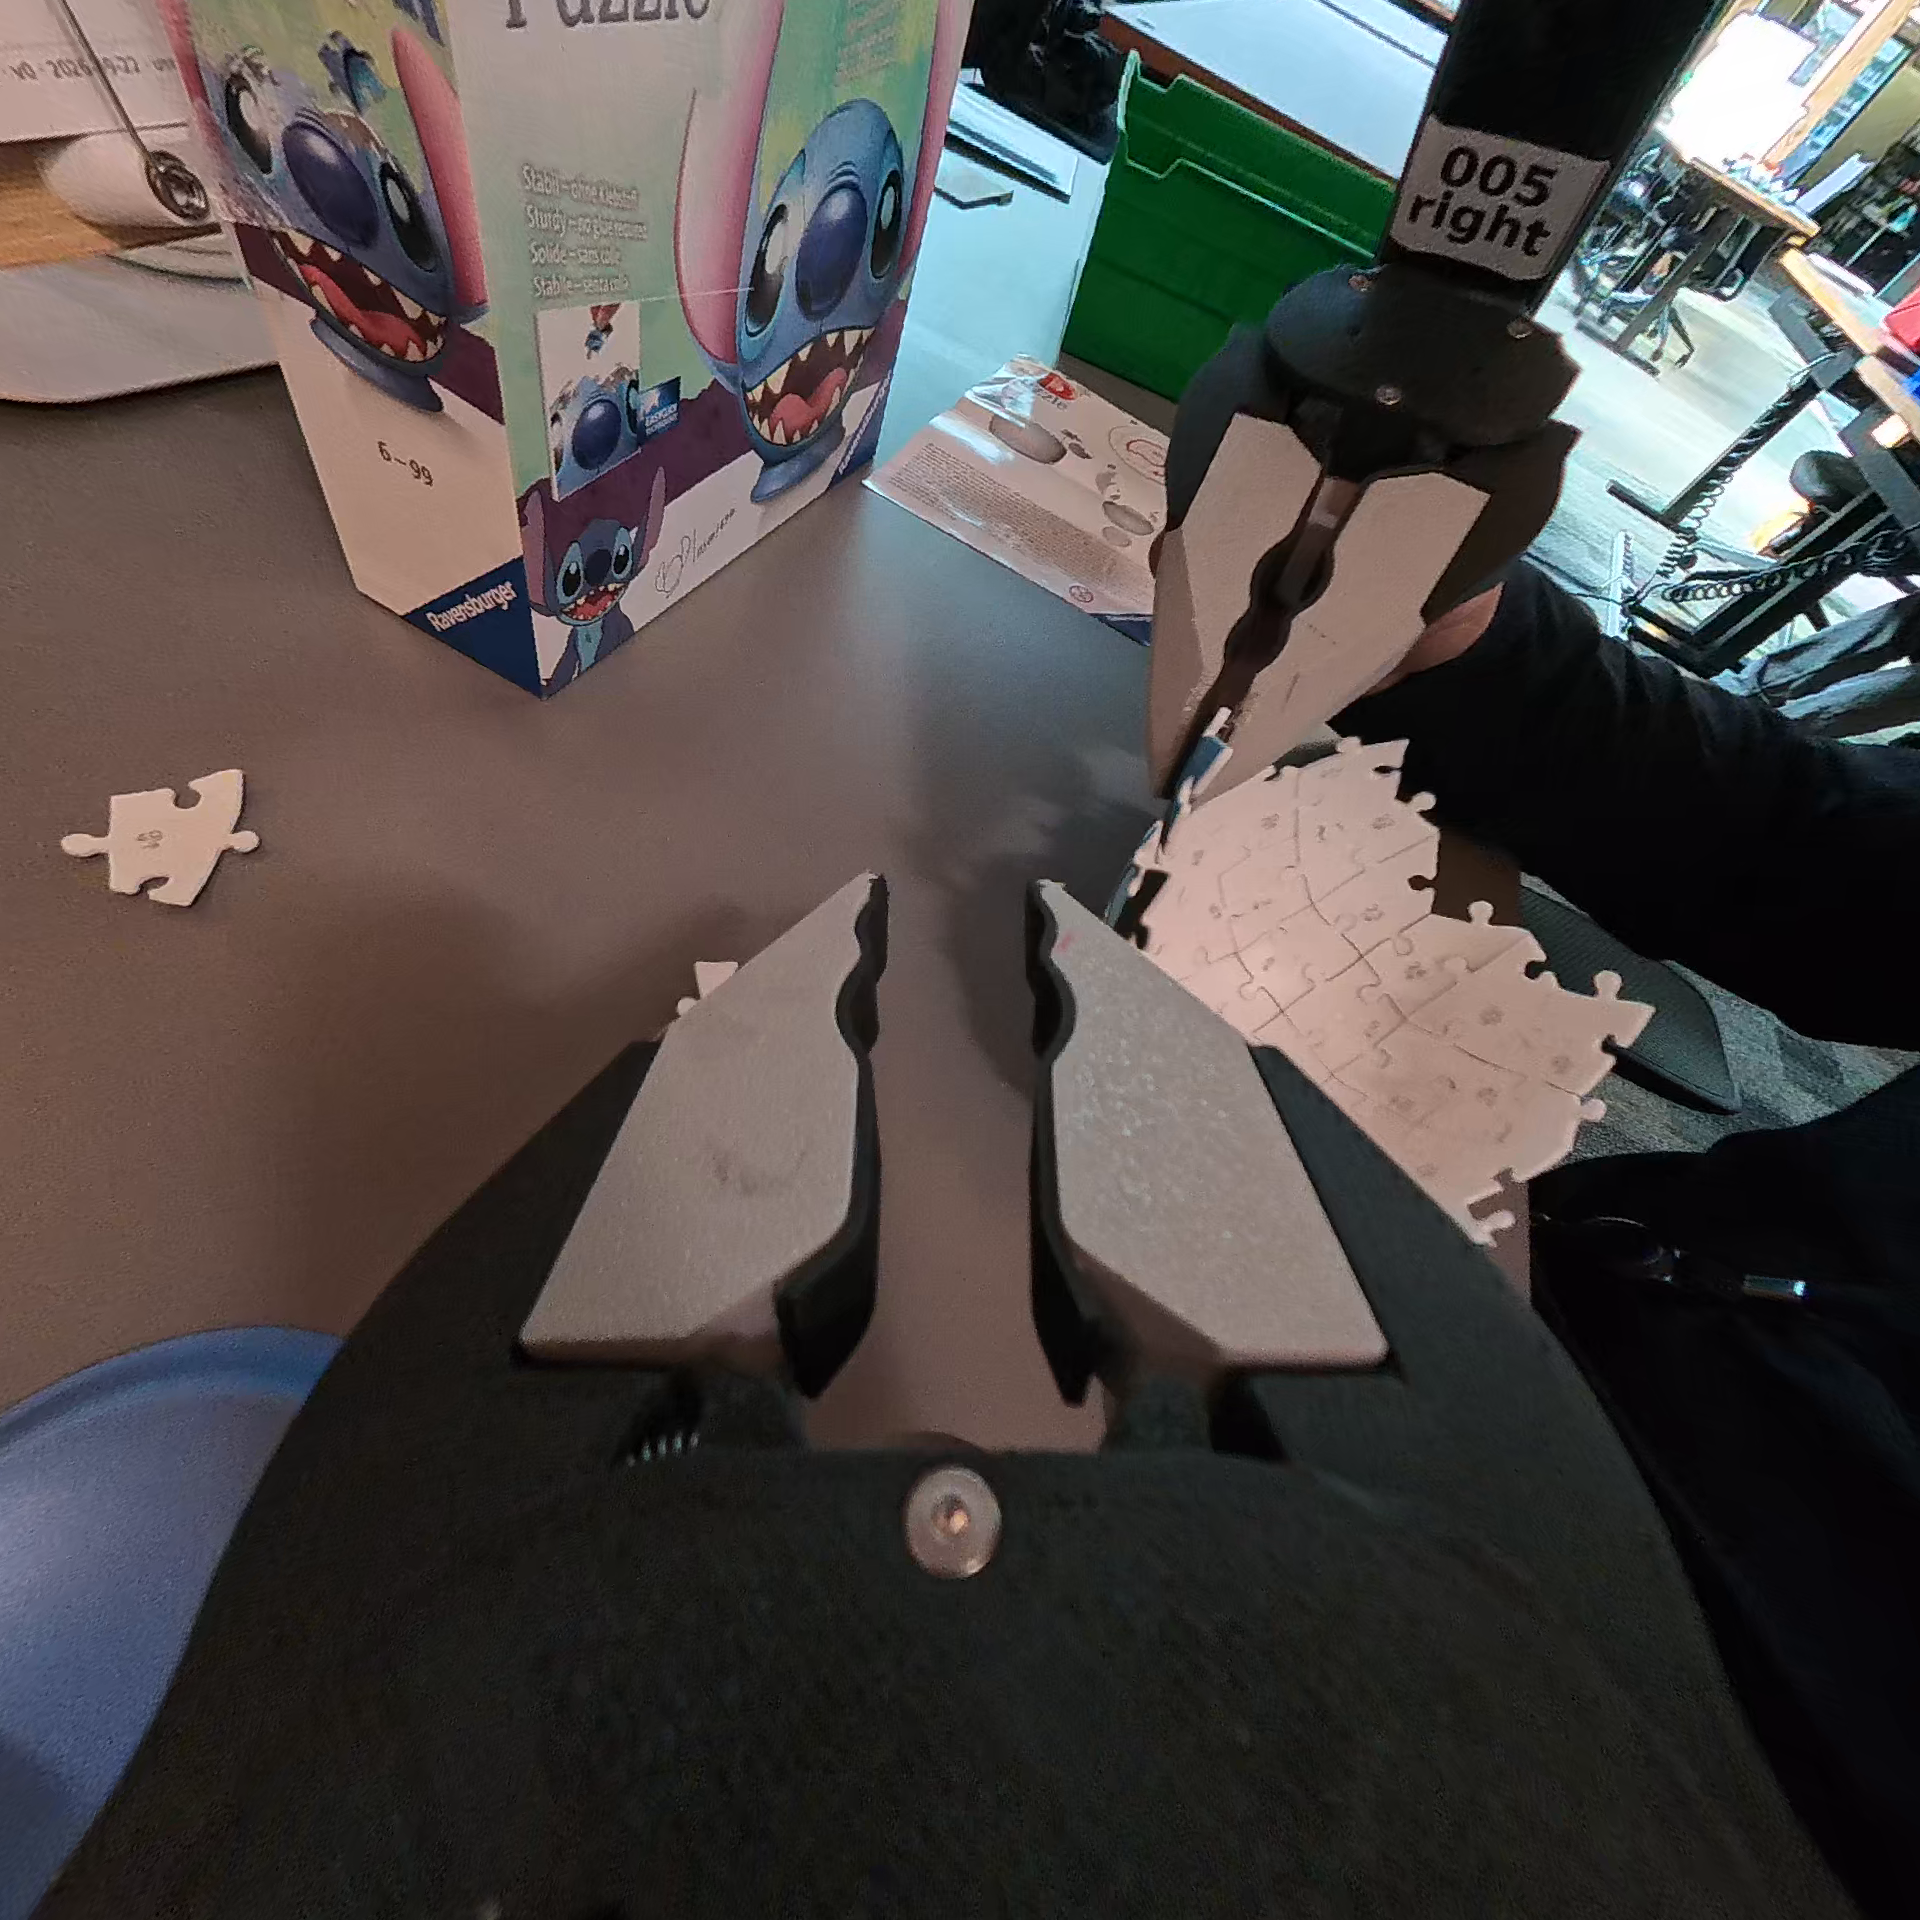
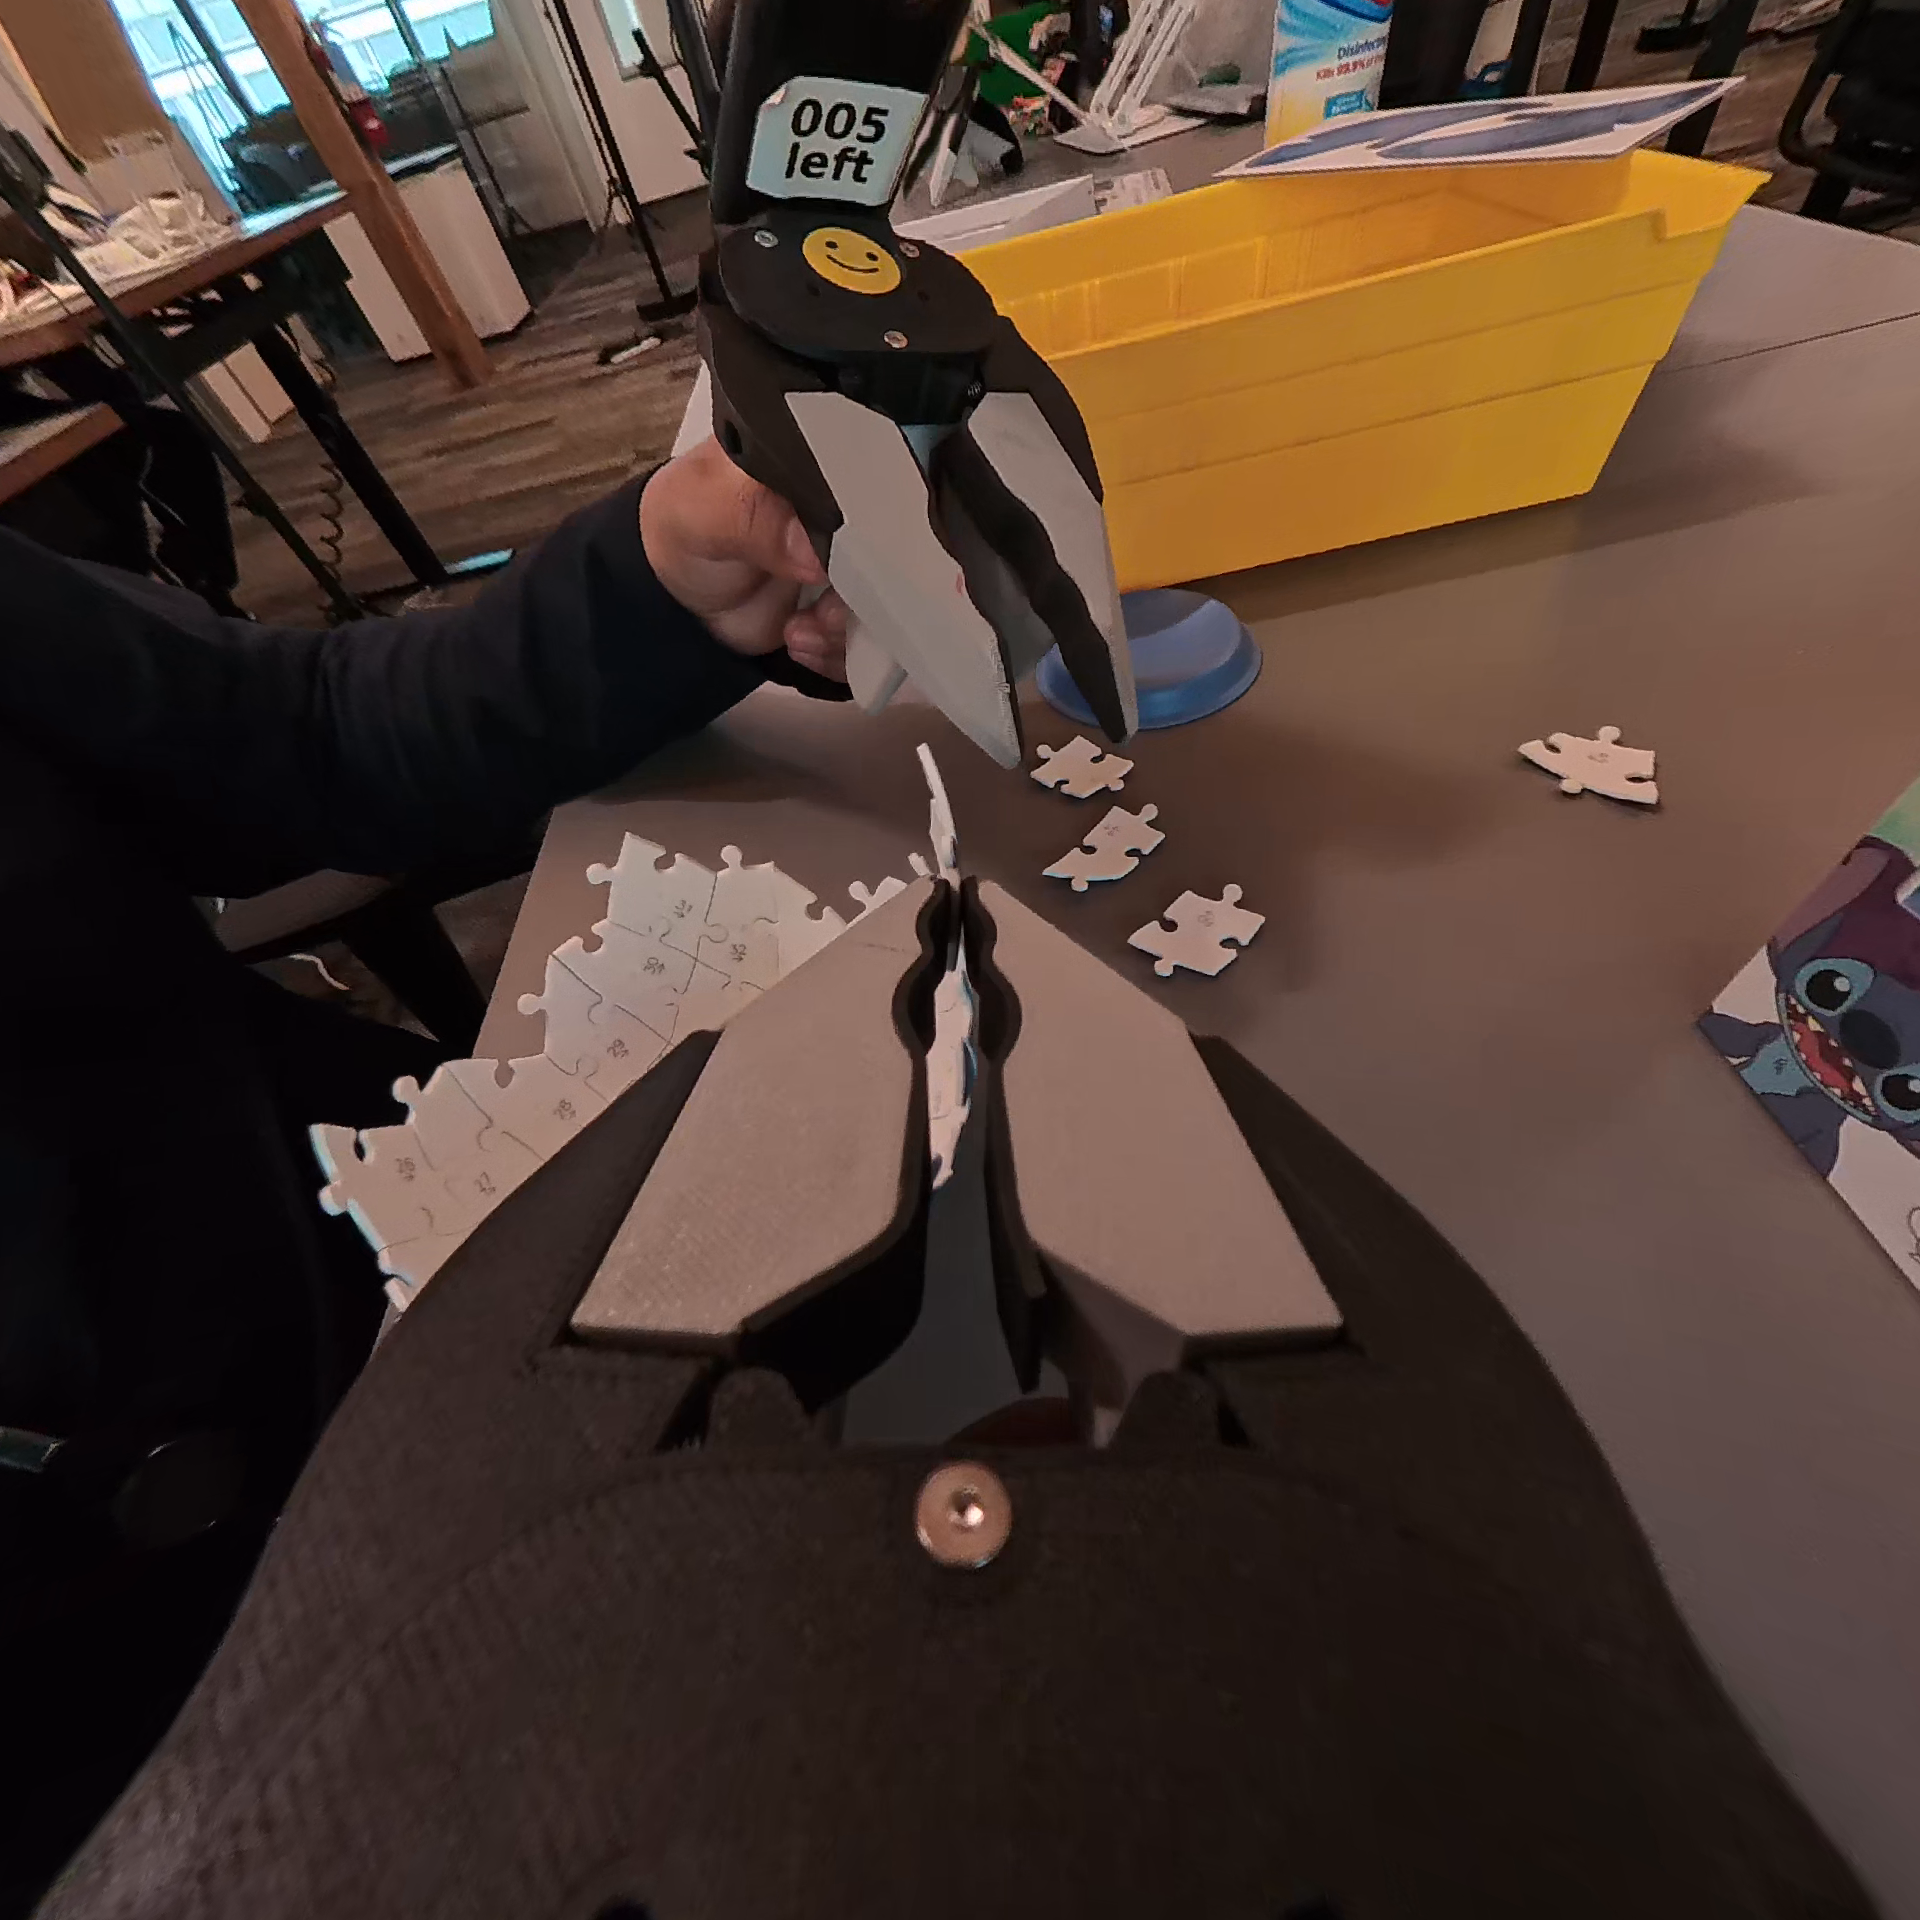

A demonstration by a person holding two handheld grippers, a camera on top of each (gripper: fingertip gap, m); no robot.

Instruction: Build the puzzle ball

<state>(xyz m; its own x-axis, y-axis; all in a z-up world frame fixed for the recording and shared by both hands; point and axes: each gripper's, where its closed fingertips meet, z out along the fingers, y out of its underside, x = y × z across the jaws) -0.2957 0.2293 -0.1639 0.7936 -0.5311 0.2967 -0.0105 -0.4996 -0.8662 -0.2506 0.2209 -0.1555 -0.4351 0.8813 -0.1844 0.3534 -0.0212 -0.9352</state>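
The part-built puzzle ball (image 1: pixel 1351 966) is a curved white shell of joined pieces, inner side up, held off the table's right edge. My right gripper (image 1: pixel 1195 764) is shut on the shell's rim. In the right wrist view the gripper (image 2: pixel 958 896) pinches that rim, with the shell (image 2: pixel 644 966) spreading out to its left. My left gripper (image 1: pixel 956 899) is open and empty, just left of the shell and above the table. It also shows in the right wrist view (image 2: pixel 1060 740), open, hovering above the loose pieces (image 2: pixel 1107 844).
One loose piece (image 1: pixel 161 836) lies at the far left and another (image 2: pixel 1590 764) farther right. The puzzle box (image 1: pixel 582 312) stands at the back beside an instruction sheet (image 1: pixel 1039 499). A blue stand (image 2: pixel 1184 655) and a yellow bin (image 2: pixel 1351 364) sit behind the left gripper. About 5 centimetres separates my left fingertips from my right.
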